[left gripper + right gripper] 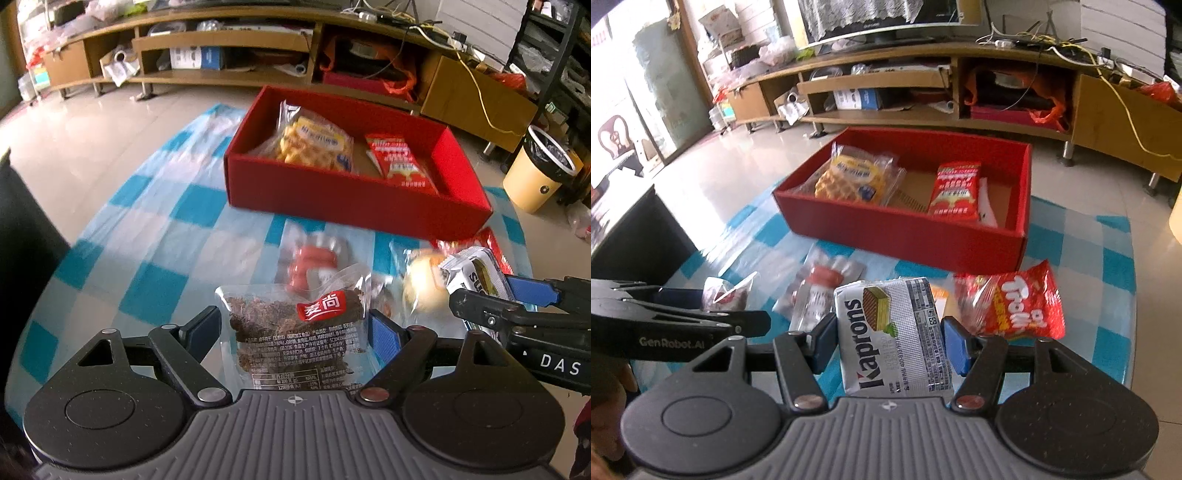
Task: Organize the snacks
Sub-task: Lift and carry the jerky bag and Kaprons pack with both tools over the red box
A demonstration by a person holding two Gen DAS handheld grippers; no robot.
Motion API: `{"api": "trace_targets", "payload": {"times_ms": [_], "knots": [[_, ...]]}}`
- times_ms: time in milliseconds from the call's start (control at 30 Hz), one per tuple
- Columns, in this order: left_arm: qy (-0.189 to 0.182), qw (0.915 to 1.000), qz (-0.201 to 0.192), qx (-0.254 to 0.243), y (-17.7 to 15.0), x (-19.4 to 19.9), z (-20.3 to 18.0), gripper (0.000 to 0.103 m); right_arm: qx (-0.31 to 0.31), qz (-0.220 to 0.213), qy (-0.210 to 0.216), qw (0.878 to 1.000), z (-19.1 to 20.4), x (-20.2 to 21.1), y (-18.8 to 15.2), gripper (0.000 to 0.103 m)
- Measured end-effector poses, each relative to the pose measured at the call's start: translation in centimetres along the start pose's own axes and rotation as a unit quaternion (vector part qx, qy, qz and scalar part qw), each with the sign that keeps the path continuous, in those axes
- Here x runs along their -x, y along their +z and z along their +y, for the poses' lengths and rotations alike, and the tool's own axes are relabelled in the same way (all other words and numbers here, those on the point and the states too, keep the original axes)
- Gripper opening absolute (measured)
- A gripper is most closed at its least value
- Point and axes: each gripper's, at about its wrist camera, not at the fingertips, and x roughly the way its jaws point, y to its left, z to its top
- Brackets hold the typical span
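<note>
My left gripper (295, 328) is shut on a clear packet of dark brown cake with a red label (295, 325), held above the checked cloth. My right gripper (890, 336) is shut on a white Kaprons wafer pack (894, 336); it also shows at the right of the left wrist view (480, 277). The red box (354, 206) stands ahead on the cloth, holding a waffle packet (314, 142) and a red snack packet (399, 162). On the cloth lie a sausage packet (314, 262), a bun packet (421, 284) and a red Trolli bag (1015, 306).
A blue-and-white checked cloth (166, 206) covers the round table. A low wooden TV cabinet (221, 40) runs along the far wall. A yellow waste bin (539, 170) stands on the floor at right. A dark object (22, 236) sits at left.
</note>
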Motion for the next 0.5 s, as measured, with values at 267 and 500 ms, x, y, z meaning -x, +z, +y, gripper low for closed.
{"api": "trace_targets", "payload": {"times_ms": [267, 500], "knots": [[-0.004, 0.9998, -0.02, -0.008, 2.7, -0.1, -0.7, 0.088, -0.021, -0.026, -0.006, 0.999, -1.1, 0.4, 2.3, 0.06], [-0.003, 0.9992, -0.033, -0.02, 4.9, -0.4, -1.4, 0.088, -0.033, -0.042, -0.011, 0.999, -1.9, 0.5, 4.0, 0.06]]}}
